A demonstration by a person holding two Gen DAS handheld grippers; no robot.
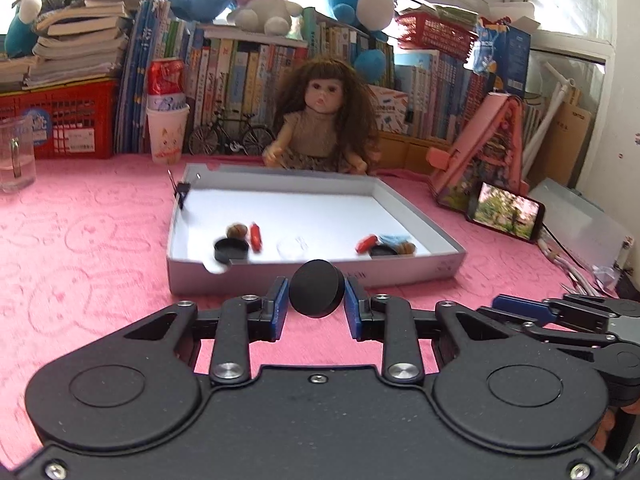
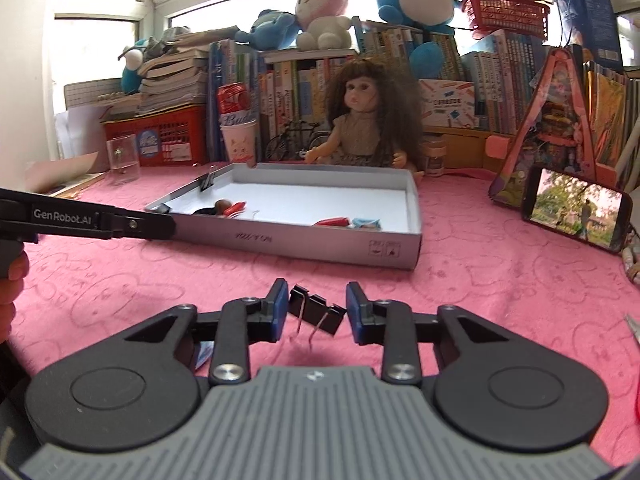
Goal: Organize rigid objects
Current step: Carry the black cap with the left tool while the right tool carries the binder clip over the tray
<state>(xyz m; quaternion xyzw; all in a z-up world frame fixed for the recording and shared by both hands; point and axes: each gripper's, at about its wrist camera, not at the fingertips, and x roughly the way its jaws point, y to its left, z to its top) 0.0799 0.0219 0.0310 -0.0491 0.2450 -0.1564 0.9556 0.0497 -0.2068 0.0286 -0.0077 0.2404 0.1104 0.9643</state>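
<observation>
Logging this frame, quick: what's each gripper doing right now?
Left gripper: closed on a black round cap.
Right gripper: closed on a black binder clip.

L gripper: matte blk body, blue pads, 2 round hubs, silver screws, blk linkage arms | R gripper: same blk linkages + blue pads, ribbed grey top plate | L side, seen from R cam: white "GenRobot.AI" lettering

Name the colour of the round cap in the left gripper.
Black round cap; clearest in the left wrist view.
</observation>
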